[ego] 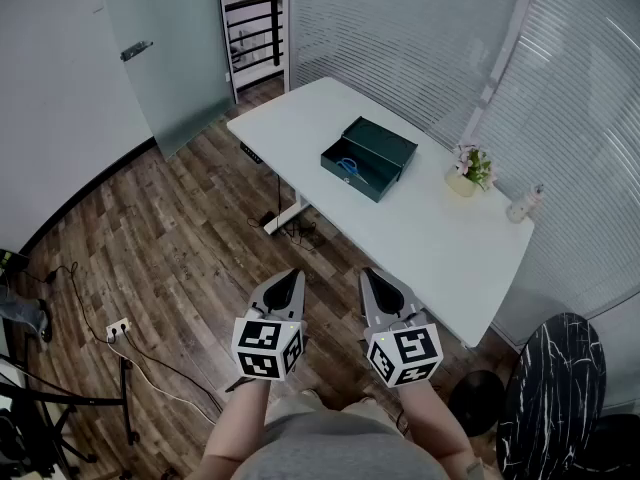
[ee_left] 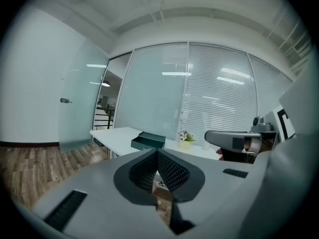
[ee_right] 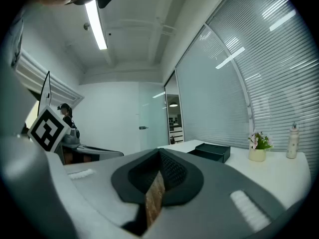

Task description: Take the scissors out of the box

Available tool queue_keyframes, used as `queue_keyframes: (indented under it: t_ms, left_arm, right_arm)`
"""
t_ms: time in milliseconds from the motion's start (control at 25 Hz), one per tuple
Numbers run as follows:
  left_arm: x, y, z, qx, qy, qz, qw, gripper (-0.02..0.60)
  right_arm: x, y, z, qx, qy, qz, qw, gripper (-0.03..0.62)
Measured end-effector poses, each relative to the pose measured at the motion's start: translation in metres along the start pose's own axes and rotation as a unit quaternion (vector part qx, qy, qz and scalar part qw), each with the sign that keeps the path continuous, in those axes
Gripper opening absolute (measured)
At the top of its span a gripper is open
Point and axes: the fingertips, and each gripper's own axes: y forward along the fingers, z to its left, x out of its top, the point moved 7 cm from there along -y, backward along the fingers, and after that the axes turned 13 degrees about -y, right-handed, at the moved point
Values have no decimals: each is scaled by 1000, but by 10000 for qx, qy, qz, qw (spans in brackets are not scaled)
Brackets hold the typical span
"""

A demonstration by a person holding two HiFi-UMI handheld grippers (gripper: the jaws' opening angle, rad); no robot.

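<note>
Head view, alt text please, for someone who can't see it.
An open dark green box holding blue-handled scissors sits on a white table, ahead of the left tool and right tool, both shut and empty over the wooden floor.

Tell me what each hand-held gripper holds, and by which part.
Nothing: the left hand-held gripper and the right hand-held gripper are both shut and empty.

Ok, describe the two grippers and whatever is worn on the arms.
Both the left gripper and the right gripper are light grey shells that taper to a wedge. Each carries a white cube with black square markers at its rear. The inner pads are black with a fine crosshatched texture. No cables show. The person wears a grey top; no sleeves cover the forearms.
</note>
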Motion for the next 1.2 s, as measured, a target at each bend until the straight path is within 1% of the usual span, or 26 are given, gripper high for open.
queue_keyframes:
  t_ms: [160,320,440,640,800,920,1200]
  left_arm:
    - [-3,-10,-18,-7,33,-138,9999,5]
    - [-5,-17,-20,-17,-23,-158,9999,5]
    - [-3,-20,-21,-13,7,-162,9999,5]
    - [0,-20,-15,-67,22,-157,9999,5]
    - [0,-20,-7,-113,34,-141,9998,5]
    - [2,-20,1,-166,-36,-142,9998,5]
    - [3,-11,9,-238,-97,-49,9997,5]
  right_arm:
    - [2,-16,0,86,-62,-64,9999,8]
    - [4,-21,6,166,-45,-94,9998,8]
    - [4,-22,9,203,-22,-87,9998,8]
    - [5,-17,12,237,274,-129,9993,8]
    - [3,-13,18,168,195,-101,9996,8]
    - [2,-11,23,111,81,-65,9999,8]
    - [-1,-2,22,149,33,50,9999,8]
